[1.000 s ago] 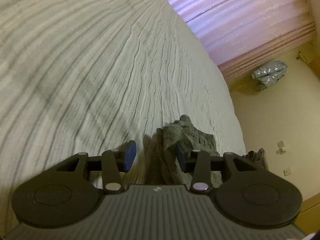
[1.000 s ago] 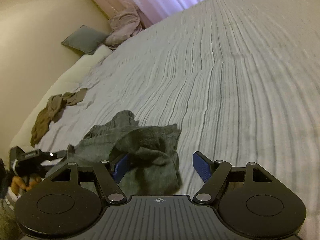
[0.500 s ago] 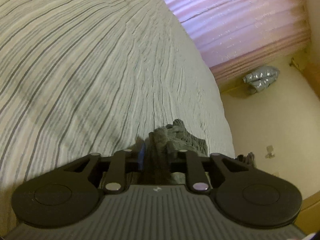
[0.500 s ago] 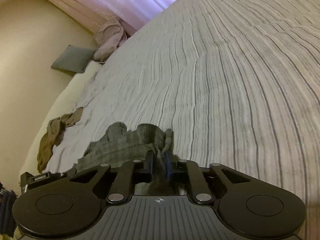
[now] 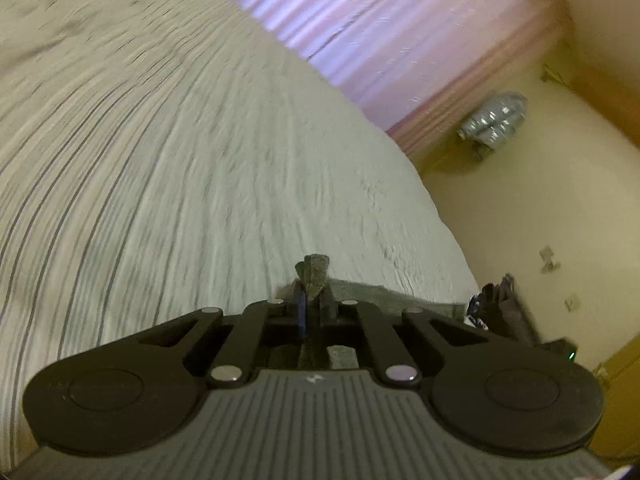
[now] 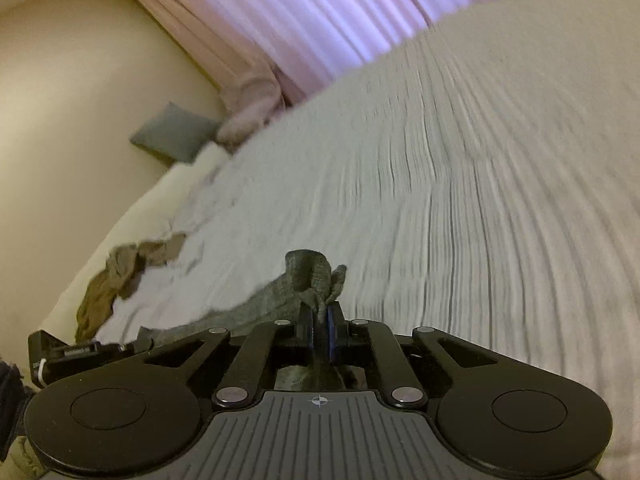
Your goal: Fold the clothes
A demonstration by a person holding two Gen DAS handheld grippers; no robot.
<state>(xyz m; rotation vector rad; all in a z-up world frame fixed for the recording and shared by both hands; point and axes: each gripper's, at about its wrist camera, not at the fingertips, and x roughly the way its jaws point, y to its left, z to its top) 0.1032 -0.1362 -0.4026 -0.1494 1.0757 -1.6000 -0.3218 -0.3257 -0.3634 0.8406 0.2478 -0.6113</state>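
Beyond the fingers, striped bedspread and pink curtains; far left of them, grey cushion, crumpled brown cloth.

Left gripper clamped on grey garment tuft, above striped bedspread; pink curtain behind.

Matt grey knit garment; crinkled striped cotton bedspread; matt plastic claw.

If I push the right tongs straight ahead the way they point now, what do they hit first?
Most likely the striped bedspread. The right tongs, closing on a bunch of the grey garment, angle down toward the bed, and nothing else shows ahead. The brown clothing lies well off to the side. Depth is unclear.
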